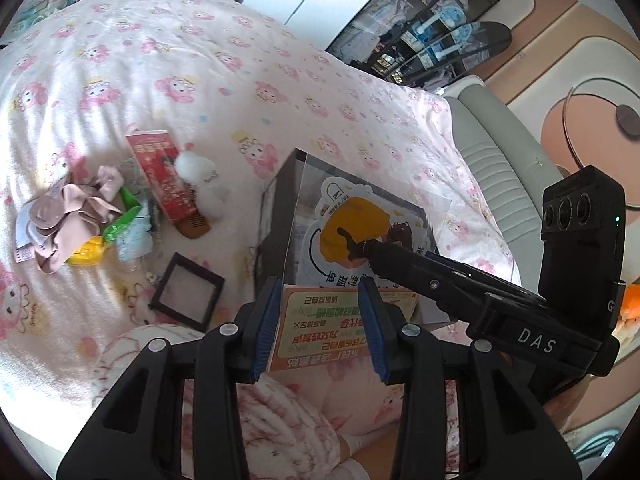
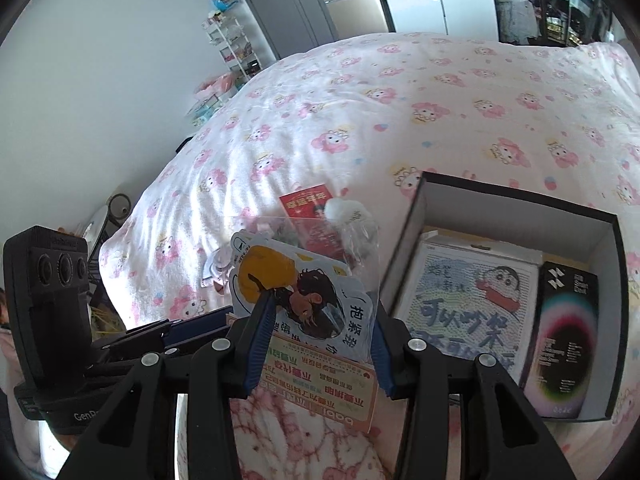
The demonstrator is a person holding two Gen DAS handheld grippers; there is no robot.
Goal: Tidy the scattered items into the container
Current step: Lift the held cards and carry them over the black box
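Note:
A clear sleeve with a cartoon sticker card (image 1: 356,236) (image 2: 296,288) is held up between both views. In the left wrist view my right gripper (image 1: 352,244) reaches in from the right, its tips shut on the card. My left gripper (image 1: 320,312) is open, with an orange-edged printed card (image 1: 320,332) (image 2: 320,392) lying between its fingers. The black open box (image 2: 416,216) holds a cartoon picture (image 2: 468,304) and a black packet (image 2: 564,336); it sits behind the sleeve in the left wrist view (image 1: 276,196).
On the pink cartoon blanket (image 1: 200,60) lie a red packet (image 1: 160,168), a white fluffy toy (image 1: 200,180), a brown comb (image 1: 196,224), pink cloth (image 1: 72,212), green and yellow wrappers (image 1: 116,228) and a black square frame (image 1: 186,290).

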